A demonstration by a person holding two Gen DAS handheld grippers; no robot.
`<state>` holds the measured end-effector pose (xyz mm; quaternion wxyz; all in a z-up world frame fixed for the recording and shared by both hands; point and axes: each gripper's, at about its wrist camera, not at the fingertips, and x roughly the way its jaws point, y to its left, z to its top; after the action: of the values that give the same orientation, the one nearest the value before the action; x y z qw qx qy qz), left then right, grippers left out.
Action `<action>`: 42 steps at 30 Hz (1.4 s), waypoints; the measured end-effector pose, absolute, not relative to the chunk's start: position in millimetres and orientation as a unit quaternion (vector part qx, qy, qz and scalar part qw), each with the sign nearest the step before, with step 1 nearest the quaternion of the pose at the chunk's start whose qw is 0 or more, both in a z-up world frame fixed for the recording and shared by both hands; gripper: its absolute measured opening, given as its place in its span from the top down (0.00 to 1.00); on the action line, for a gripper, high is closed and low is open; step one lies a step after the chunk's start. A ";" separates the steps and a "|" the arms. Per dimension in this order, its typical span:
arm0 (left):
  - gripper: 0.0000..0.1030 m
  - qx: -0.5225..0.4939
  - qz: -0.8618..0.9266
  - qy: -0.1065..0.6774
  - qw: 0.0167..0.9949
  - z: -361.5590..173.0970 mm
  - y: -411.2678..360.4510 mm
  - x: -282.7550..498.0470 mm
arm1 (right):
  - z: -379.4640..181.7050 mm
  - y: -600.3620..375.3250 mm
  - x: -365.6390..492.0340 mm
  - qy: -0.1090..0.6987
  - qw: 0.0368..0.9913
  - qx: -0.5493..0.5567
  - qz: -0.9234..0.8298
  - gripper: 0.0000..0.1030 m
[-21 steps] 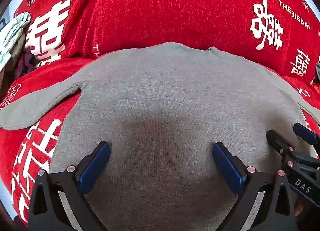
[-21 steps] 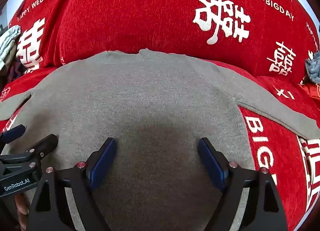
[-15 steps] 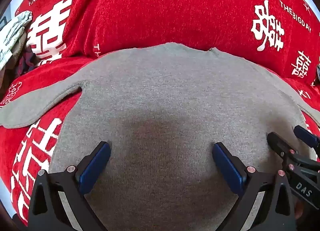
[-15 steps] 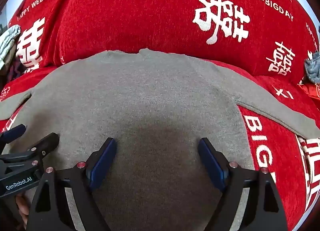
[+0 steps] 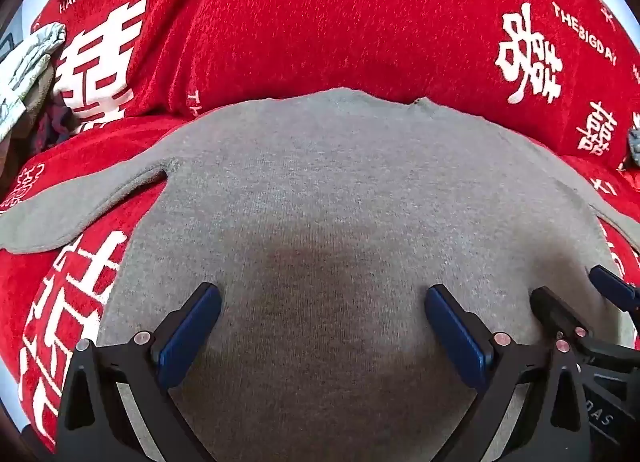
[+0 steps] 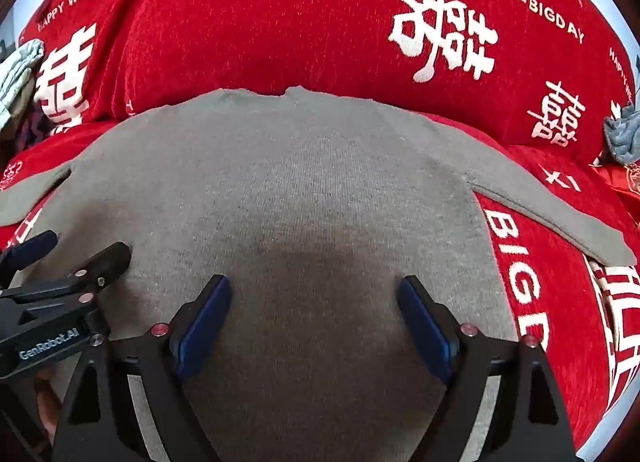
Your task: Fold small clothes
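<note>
Grey knit sweater [image 5: 320, 190] is laid out flat on the red wedding-print sofa cover [image 5: 320, 22], and both grippers are parked right over its lower half.

Nearest the camera in the left wrist view, the left gripper [image 5: 322, 326] has its jaws spread wide, blue pads [image 5: 188, 336] well apart, nothing between them but the sweater fabric below. Can't really tell if the tips are touching the knit or just hovering over it; there's a dark shadow on the cloth right between the fingers. Off to its right, just beside it, the other tool pokes into frame.

Same deal in the right wrist view: the right gripper [image 6: 316, 318] is wide open, not holding anything, over the sweater body with a shadow under it. The left one shows at the left edge there, with a "GenRobot.AI" label on its side.

Further out, the sweater's left sleeve [image 5: 72, 206] runs off to the left edge over the red cover, and the right sleeve [image 6: 560, 218] angles out to the right. The neckline [image 6: 288, 92] sits at the far end, against the big red back cushion [image 6: 280, 22] with white double-happiness characters and "HAPPY WEDDING" / "THE BIG DAY" lettering.

Way out at the edges: a pale grey-green bundle of cloth [image 5: 28, 62] on the left and a small blue-grey piece [image 6: 622, 136] on the right.
</note>
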<state>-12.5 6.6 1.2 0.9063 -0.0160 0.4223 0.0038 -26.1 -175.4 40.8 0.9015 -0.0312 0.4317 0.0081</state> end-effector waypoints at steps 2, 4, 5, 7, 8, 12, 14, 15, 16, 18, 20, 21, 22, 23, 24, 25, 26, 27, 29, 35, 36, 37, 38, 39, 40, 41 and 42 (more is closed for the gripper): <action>0.01 -0.009 0.008 0.425 0.905 1.3 4.3 -10.8 | 40.2 -176.1 -27.9 0.429 0.903 -0.029 0.010 0.15; 0.00 -0.004 0.013 0.425 0.905 1.4 2.6 -10.6 | 39.3 -175.7 -28.8 0.427 0.904 -0.030 0.009 0.15; 0.00 -0.003 0.012 0.425 0.905 1.4 2.4 -10.5 | 39.1 -175.5 -29.1 0.428 0.903 -0.032 0.008 0.15; 0.00 -0.005 0.011 0.425 0.905 0.9 2.8 -10.0 | 39.1 -175.0 -29.5 0.427 0.904 -0.034 0.007 0.15; 0.00 -0.005 0.012 0.424 0.906 0.3 2.8 -10.5 | 39.1 -174.8 -29.9 0.425 0.905 -0.034 0.006 0.15; 0.00 -0.011 0.009 0.421 0.907 -1.3 4.0 -11.1 | 38.5 -175.0 -32.0 0.417 0.908 -0.033 0.007 0.14; 0.00 -0.008 0.010 0.420 0.907 -1.5 2.9 -11.4 | 38.6 -175.0 -32.4 0.415 0.909 -0.033 0.007 0.14; 0.00 -0.008 0.011 0.420 0.908 -1.4 2.8 -11.4 | 38.7 -174.7 -32.4 0.415 0.909 -0.034 0.007 0.14; 0.00 -0.008 0.011 0.420 0.907 -1.2 2.4 -11.5 | 39.9 -174.9 -31.8 0.416 0.909 -0.033 0.007 0.14; 0.00 -0.007 0.012 0.419 0.908 -0.9 1.4 -11.6 | 39.8 -174.9 -31.8 0.415 0.909 -0.032 0.007 0.14; 0.00 -0.007 0.014 0.418 0.908 -0.7 0.9 -11.9 | 39.7 -175.9 -32.1 0.412 0.911 -0.029 0.010 0.14; 0.00 -0.008 0.014 0.418 0.908 -0.6 1.0 -12.1 | 39.3 -176.3 -32.6 0.410 0.912 -0.029 0.010 0.14; 0.00 -0.008 0.014 0.418 0.908 -0.7 1.1 -12.2 | 39.2 -176.2 -33.1 0.408 0.913 -0.029 0.010 0.14; 0.00 -0.009 0.014 0.418 0.908 -0.7 1.4 -12.4 | 39.3 -175.7 -33.2 0.407 0.913 -0.029 0.010 0.14; 0.00 -0.009 0.015 0.417 0.909 -0.6 1.1 -12.4 | 39.4 -176.1 -33.6 0.408 0.913 -0.028 0.010 0.14; 0.00 -0.008 0.015 0.417 0.909 -0.6 0.7 -12.5 | 39.0 -176.0 -33.7 0.408 0.912 -0.028 0.010 0.14; 0.00 -0.008 0.016 0.417 0.909 -0.4 0.3 -12.0 | 39.1 -175.5 -33.8 0.410 0.912 -0.029 0.010 0.14; 0.00 -0.008 0.016 0.417 0.909 -0.6 0.1 -11.8 | 39.2 -175.6 -33.7 0.411 0.911 -0.028 0.011 0.14; 0.00 -0.009 0.016 0.418 0.908 -0.7 -0.2 -11.8 | 39.5 -175.2 -33.3 0.414 0.910 -0.029 0.011 0.14; 0.01 -0.010 0.024 0.433 0.901 2.4 -0.5 -8.1 | 43.7 -171.2 -26.4 0.435 0.899 -0.042 0.002 0.13; 0.01 -0.015 0.024 0.443 0.896 3.5 0.9 -5.5 | 44.1 -172.0 -25.6 0.439 0.898 -0.040 0.002 0.13; 0.01 -0.021 0.023 0.452 0.891 4.4 2.1 -3.0 | 44.5 -172.7 -24.8 0.442 0.896 -0.037 0.002 0.13; 0.01 -0.025 0.020 0.463 0.886 5.2 3.4 -0.1 | 44.4 -173.0 -24.3 0.445 0.895 -0.038 0.005 0.13; 0.01 -0.029 0.017 0.475 0.880 5.9 4.7 3.6 | 44.7 -172.9 -23.7 0.447 0.893 -0.041 0.009 0.13; 0.01 -0.027 0.015 0.479 0.877 5.2 4.8 4.3 | 45.3 -173.4 -21.6 0.454 0.890 -0.042 0.012 0.13; 0.01 -0.022 0.014 0.483 0.875 4.9 3.8 4.6 | 46.3 -174.1 -19.0 0.464 0.884 -0.043 0.018 0.13; 0.01 -0.016 0.014 0.486 0.874 5.3 2.3 5.3 | 47.6 -175.0 -15.6 0.478 0.877 -0.044 0.024 0.13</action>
<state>5.3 2.3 5.3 0.8736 -0.0157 0.4862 0.0145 -15.6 -175.0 47.6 0.8767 -0.0440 0.4784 0.0243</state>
